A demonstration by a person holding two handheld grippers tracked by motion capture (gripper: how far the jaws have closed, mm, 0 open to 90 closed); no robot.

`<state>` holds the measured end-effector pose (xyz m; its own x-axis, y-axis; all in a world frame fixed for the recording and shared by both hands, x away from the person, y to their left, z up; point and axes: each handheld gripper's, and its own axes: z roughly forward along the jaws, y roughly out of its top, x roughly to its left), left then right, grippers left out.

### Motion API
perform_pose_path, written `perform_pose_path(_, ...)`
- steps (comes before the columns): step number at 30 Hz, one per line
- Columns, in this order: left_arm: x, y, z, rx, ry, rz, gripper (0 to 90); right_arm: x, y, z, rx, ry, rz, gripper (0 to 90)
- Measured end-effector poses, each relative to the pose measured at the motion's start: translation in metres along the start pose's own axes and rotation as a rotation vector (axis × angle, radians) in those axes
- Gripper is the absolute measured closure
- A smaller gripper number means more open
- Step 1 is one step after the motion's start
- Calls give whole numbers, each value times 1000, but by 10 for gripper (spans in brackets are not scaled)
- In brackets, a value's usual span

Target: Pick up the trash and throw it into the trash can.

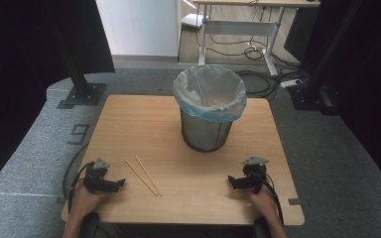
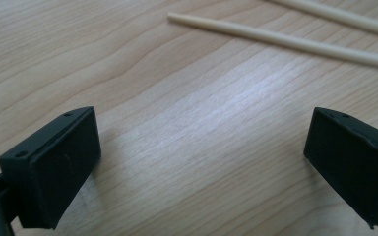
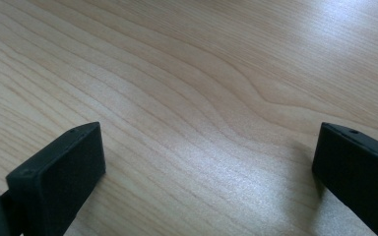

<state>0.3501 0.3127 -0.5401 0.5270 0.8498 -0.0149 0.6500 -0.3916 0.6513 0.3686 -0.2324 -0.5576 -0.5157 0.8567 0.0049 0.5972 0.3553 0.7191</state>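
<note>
Two pale wooden chopsticks (image 1: 144, 175) lie side by side on the wooden table (image 1: 144, 124), near its front left. Just left of them rests my left gripper (image 1: 121, 182), held by a hand and pointing right; its jaws stand wide apart over bare wood. In the left gripper view the chopsticks (image 2: 285, 42) run across the top, beyond the open left gripper (image 2: 202, 162). At the front right my right gripper (image 1: 230, 181) points left, also open. The right gripper view has its jaws spread over bare wood, the right gripper (image 3: 209, 172) holding nothing.
A mesh waste bin (image 1: 208, 106) lined with a pale blue bag stands at the table's middle back. Dark stands flank the table at the far left (image 1: 82, 91) and far right (image 1: 310, 94). Cables and a desk frame (image 1: 258, 49) lie beyond.
</note>
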Motion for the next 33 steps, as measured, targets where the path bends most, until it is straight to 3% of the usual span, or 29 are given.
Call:
perform_pose_path(6, -9, 15, 1, -30, -13, -19, 8, 2, -1, -1, 0, 3, -3, 0)
perform_pose_path(13, -35, 39, 21, -28, -16, -4, 7, 3, -1, -1, 0, 3, -3, 0)
perform_pose_path(19, -45, 40, 34, -8, 16, -23, 0, 3, -1, -1, 0, 2, -3, 0)
perform_pose_path(25, -42, 35, 36, 19, 47, -22, 35, 4, -1, -1, 0, 3, -3, 0)
perform_pose_path(33, -15, 27, 19, 10, 38, -31, 422, 4, -2, -2, 0, 5, -5, 0)
